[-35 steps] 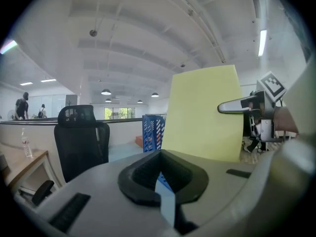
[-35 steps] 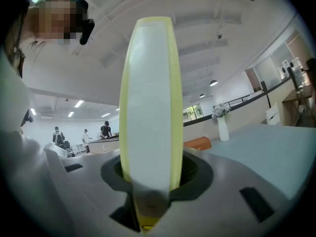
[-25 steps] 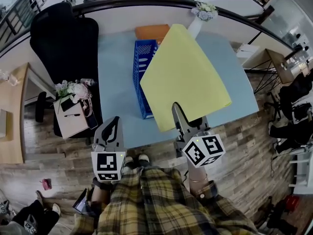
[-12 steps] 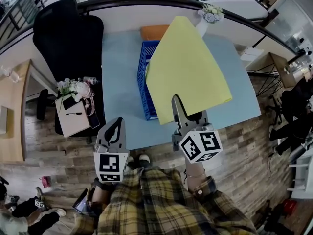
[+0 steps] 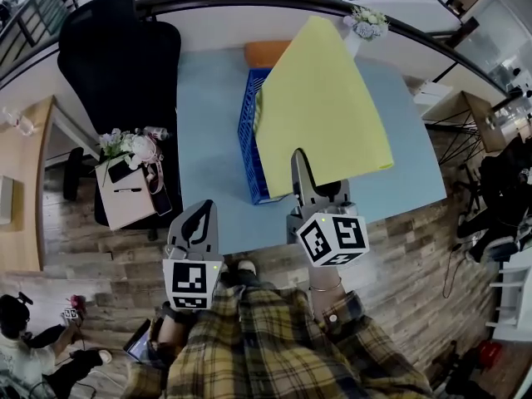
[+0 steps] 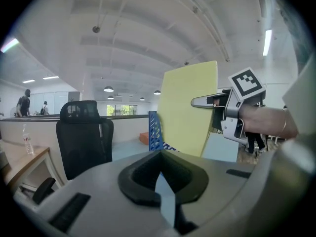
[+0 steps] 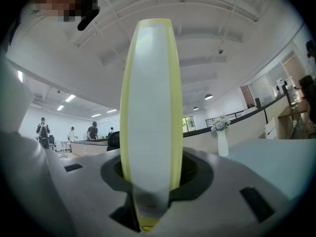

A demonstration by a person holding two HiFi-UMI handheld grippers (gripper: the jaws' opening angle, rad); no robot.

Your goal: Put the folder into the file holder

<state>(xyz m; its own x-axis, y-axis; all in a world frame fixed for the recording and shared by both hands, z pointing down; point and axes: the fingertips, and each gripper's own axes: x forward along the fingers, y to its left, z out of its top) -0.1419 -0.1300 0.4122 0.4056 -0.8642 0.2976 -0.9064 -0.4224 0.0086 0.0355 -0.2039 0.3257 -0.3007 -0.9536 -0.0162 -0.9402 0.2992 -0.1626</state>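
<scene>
Our right gripper (image 5: 298,161) is clamped on the near edge of the yellow folder (image 5: 320,106), which we hold in the air, fanning away toward 12 o'clock. The right gripper view shows the folder end-on, standing up between the jaws. We judge that grip is chosen so the folder travels on its edge, the way it must enter a slot.

Beneath it lies the pale blue table (image 5: 208,123), which carries everything the task needs. The black office chair (image 5: 116,73) stands at 10 o'clock, off the table's left side and out of the way.

The blue file holder (image 5: 248,140) sits on the table at 11 o'clock from the gripper, its long side running away from us. From above, the folder's left edge overlaps the holder, but the left gripper view shows it raised beside the holder, so we judge it is not yet inside. An orange item (image 5: 266,54) lies just behind the holder at 12 o'clock; we cannot tell what it is.

Our left gripper (image 5: 197,219) hangs at 8 o'clock off the table's near edge, jaws together on nothing, seemingly kept back to leave the approach free. A white vase of flowers (image 5: 366,25) stands at 1 o'clock, behind the folder's far corner.
</scene>
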